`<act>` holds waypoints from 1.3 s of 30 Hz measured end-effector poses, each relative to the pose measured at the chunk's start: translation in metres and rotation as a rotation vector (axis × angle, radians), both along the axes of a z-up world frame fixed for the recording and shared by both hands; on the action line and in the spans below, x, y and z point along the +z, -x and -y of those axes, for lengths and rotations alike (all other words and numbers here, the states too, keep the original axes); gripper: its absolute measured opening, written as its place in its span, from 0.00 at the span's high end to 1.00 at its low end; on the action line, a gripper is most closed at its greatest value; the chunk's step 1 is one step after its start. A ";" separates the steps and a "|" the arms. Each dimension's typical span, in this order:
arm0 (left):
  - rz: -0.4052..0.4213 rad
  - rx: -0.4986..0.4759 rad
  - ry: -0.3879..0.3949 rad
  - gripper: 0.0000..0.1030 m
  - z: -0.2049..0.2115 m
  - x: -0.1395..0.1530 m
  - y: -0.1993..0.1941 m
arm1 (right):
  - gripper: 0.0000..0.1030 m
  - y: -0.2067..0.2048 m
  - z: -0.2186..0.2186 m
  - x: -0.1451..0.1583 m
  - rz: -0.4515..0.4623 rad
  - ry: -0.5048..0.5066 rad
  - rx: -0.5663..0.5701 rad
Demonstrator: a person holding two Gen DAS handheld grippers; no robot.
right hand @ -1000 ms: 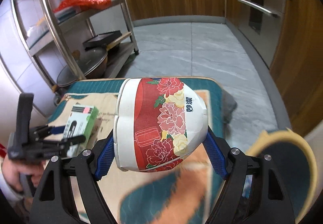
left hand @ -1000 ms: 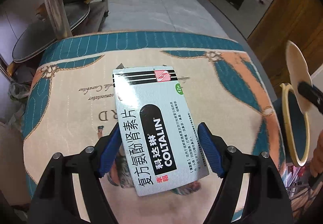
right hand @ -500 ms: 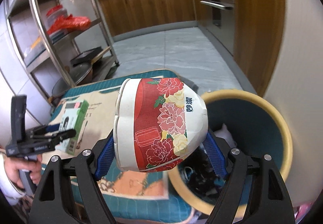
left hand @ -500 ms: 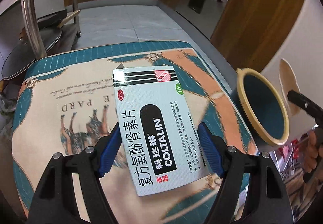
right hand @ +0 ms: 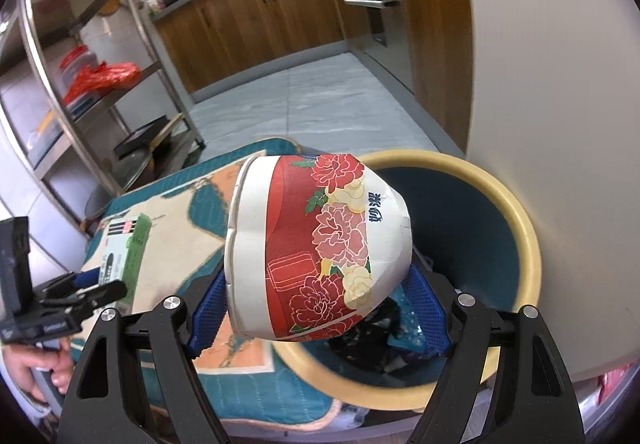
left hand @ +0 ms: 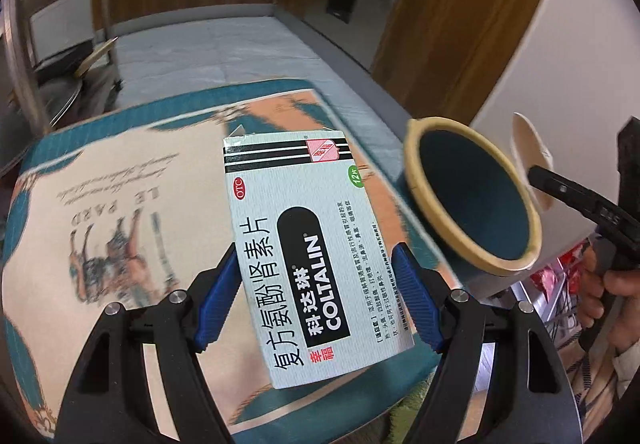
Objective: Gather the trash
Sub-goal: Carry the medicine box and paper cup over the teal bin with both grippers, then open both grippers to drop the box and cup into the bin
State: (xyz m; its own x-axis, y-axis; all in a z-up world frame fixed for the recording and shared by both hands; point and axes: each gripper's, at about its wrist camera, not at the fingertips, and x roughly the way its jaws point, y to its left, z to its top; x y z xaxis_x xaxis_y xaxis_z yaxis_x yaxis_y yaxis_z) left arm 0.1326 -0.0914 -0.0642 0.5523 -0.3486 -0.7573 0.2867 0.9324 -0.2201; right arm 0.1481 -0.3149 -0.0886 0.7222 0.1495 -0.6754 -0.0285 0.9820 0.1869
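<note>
— Red flowers cover the paper bowl point(right hand: 320, 248), and the right gripper point(right hand: 316, 314) has its blue pads squeezed on both sides of it. Where is the bin?

— Right behind the bowl, in the lower right of the right wrist view. The trash bin point(right hand: 516, 211) has a yellow rim and a blue inside, with dark trash at the bottom. The bowl hangs over its near edge — tipped on its side, open end to the left.

— And the other hand?

— The left gripper point(left hand: 316, 300) is clamped on the medicine box point(left hand: 308, 244). The box's long side points away from the fingers, up the frame. It floats over the picture cloth point(left hand: 100, 211), and the bin sits off to the right of it, near but not under it.

— So who is closer?

— The right one, I think. Its bowl could drop in first.

— What changed from a second ago?

— Back then the right view showed only a bit of yellow rim in the lower right corner. Now the whole bin mouth shows. In the left view the bin has slid from the far right edge toward the middle. Both grips look the same.
</note>
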 end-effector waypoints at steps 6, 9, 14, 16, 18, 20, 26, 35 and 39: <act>0.020 -0.054 0.016 0.28 0.037 0.012 -0.005 | 0.22 0.002 0.012 0.000 -0.016 -0.005 -0.049; 0.034 -0.087 0.019 0.28 0.059 0.017 -0.010 | 0.22 0.004 0.018 0.001 -0.020 0.000 -0.065; 0.052 -0.146 0.028 0.28 0.096 0.024 -0.022 | 0.22 0.006 0.027 -0.001 -0.039 0.006 -0.079; 0.054 -0.161 0.031 0.28 0.106 0.025 -0.025 | 0.22 0.007 0.029 -0.003 -0.049 0.016 -0.082; 0.054 -0.179 0.030 0.28 0.118 0.024 -0.029 | 0.22 0.007 0.031 -0.006 -0.059 0.034 -0.085; 0.051 -0.196 0.028 0.28 0.129 0.022 -0.035 | 0.22 0.007 0.035 -0.010 -0.073 0.047 -0.088; 0.032 -0.230 0.022 0.28 0.136 0.019 -0.039 | 0.22 0.004 0.043 -0.018 -0.105 0.053 -0.101; 0.015 -0.273 -0.006 0.27 0.143 0.015 -0.049 | 0.22 -0.002 0.048 -0.026 -0.146 0.091 -0.121; -0.005 -0.274 -0.009 0.26 0.146 0.011 -0.054 | 0.22 -0.004 0.048 -0.027 -0.156 0.092 -0.128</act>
